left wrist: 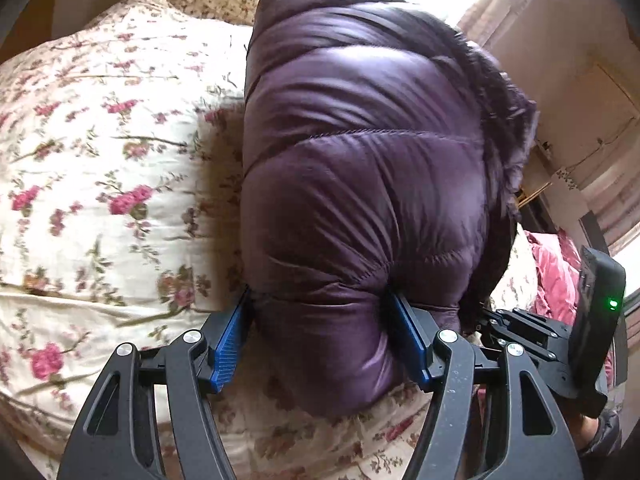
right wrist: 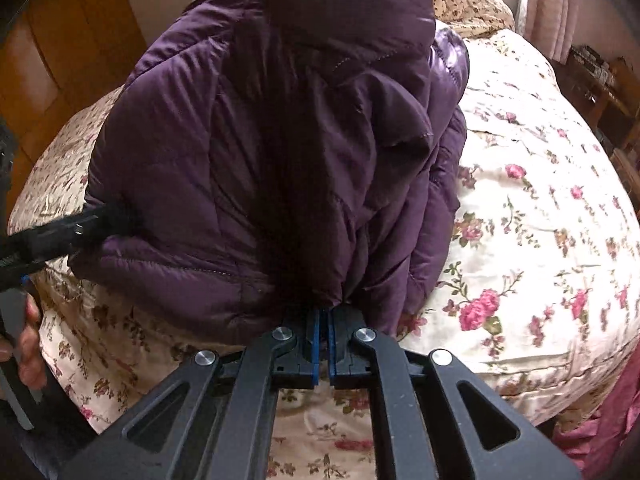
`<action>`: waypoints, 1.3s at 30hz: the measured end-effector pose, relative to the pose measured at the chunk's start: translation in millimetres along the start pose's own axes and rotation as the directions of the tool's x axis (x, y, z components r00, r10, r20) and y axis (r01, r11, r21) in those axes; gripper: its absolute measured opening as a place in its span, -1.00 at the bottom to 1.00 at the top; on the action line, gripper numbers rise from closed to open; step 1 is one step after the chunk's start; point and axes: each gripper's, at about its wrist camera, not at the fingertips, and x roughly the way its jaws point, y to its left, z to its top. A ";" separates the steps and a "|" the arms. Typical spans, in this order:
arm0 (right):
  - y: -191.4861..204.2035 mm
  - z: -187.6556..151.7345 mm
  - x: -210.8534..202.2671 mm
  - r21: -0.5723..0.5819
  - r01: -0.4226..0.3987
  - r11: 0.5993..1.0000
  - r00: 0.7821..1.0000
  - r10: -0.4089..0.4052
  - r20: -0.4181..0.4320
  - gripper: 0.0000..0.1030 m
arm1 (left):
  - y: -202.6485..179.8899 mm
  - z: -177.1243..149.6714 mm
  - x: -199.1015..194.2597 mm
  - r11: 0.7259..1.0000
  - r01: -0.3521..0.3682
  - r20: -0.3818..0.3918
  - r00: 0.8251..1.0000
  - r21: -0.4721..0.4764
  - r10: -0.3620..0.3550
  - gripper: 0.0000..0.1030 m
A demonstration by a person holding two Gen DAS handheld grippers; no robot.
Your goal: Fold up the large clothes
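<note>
A purple quilted puffer jacket [left wrist: 360, 160] lies bunched on a bed with a floral cover [left wrist: 100, 160]. My left gripper [left wrist: 320, 344] has its blue pads wide apart, with a thick puffy fold of the jacket filling the gap between them. In the right wrist view the jacket [right wrist: 240, 140] is piled up in front of me. My right gripper [right wrist: 323, 320] is shut on a pinched edge of the jacket's dark fabric near the bed's front. The left gripper [right wrist: 80, 228] shows at the left edge of the right wrist view, pressed into the jacket.
The right gripper's body [left wrist: 560, 336] shows at the right of the left wrist view. A pink cloth [left wrist: 556, 272] lies at the bed's right. A wooden wardrobe [right wrist: 60, 40] stands to the left, shelves [right wrist: 600, 80] to the right, and a bright window with curtains [left wrist: 520, 0] behind.
</note>
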 end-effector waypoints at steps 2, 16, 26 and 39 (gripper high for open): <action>-1.4 0.5 0.3 0.005 -0.007 1.000 1.000 0.007 0.004 -0.98 | 0.1 1.1 6.9 1.000 -0.015 0.000 1.000 0.010 0.015 0.28; 10.2 2.9 -64.9 -0.028 0.029 0.999 0.995 -0.026 0.097 -0.25 | 3.7 6.5 -19.4 0.999 -0.040 0.049 0.998 0.015 0.039 0.28; 29.5 26.9 -106.4 -0.053 0.052 0.997 0.979 -0.040 0.199 -0.25 | 6.1 18.7 -56.3 0.998 -0.063 0.152 0.987 0.015 0.060 0.28; 44.2 79.4 -86.5 -0.091 0.097 0.991 0.967 -0.073 0.242 -0.27 | 8.5 45.7 -49.5 0.998 -0.063 0.161 0.985 0.013 0.060 0.28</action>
